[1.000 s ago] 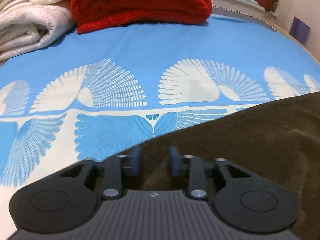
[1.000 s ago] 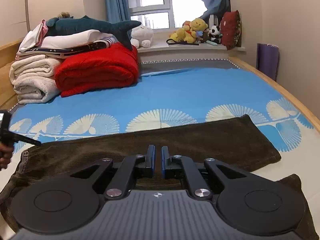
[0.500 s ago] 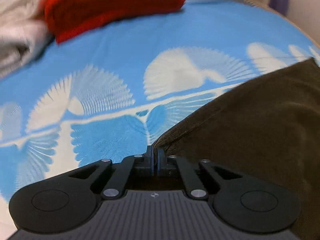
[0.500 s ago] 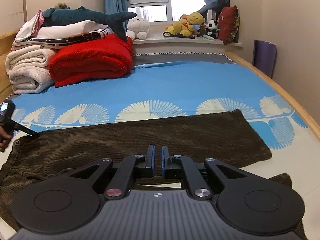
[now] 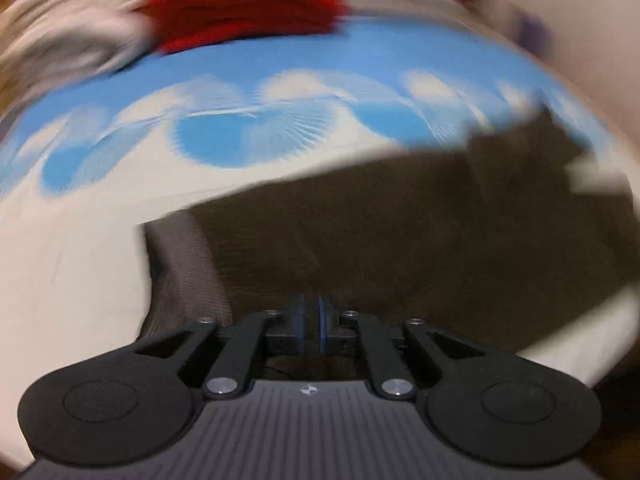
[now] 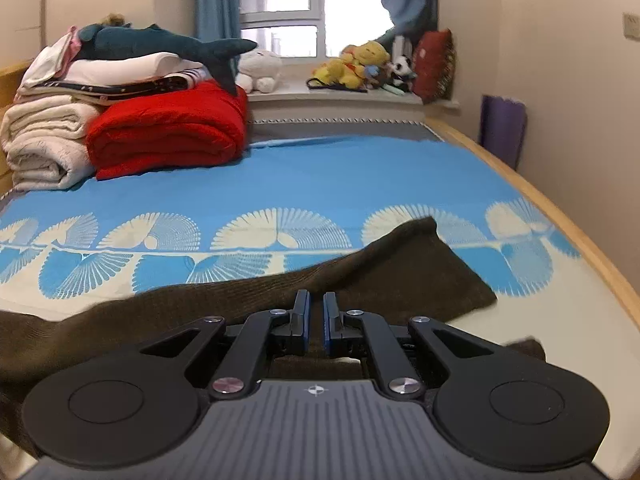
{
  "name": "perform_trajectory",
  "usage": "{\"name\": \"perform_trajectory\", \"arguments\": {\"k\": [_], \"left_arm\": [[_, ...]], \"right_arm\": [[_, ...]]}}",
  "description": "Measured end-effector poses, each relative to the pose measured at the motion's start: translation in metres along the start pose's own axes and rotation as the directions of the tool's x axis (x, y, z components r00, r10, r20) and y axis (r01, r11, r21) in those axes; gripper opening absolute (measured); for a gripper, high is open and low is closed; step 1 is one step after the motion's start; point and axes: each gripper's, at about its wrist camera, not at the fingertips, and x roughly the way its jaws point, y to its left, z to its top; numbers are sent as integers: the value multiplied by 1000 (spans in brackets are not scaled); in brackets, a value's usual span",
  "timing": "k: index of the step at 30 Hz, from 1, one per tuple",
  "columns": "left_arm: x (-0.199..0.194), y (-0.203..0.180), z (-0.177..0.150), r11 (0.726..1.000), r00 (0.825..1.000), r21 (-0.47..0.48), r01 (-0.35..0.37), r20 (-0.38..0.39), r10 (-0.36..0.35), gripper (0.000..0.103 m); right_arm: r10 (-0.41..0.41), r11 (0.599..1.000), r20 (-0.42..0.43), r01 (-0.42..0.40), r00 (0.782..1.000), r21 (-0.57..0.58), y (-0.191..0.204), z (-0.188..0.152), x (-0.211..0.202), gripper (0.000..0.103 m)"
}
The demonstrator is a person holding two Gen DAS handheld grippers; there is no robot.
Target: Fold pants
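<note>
The left gripper (image 5: 311,322) is clenched on the near edge of the brown pants (image 5: 400,232), its jaws easing apart. The right gripper (image 6: 316,322) is pinched shut on the pants (image 6: 400,264).

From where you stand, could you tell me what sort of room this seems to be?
Most likely a bedroom: a bed with a blue patterned sheet, folded blankets stacked at its head, and soft toys along the windowsill.

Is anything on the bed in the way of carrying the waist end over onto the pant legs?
Nothing visible. The brown pants lie on bare blue sheet; the red blanket and folded bedding sit far back, well apart.
</note>
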Motion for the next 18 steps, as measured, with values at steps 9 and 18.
{"name": "perform_trajectory", "arguments": {"k": [9, 18], "left_arm": [[20, 66, -5, 910, 970, -390, 140, -130, -205, 46], [71, 80, 2, 843, 954, -533, 75, -206, -216, 53]], "right_arm": [[-11, 984, -8, 12, 1000, 176, -14, -8, -9, 7], [68, 933, -15, -58, 998, 355, -23, 6, 28, 7]]}}
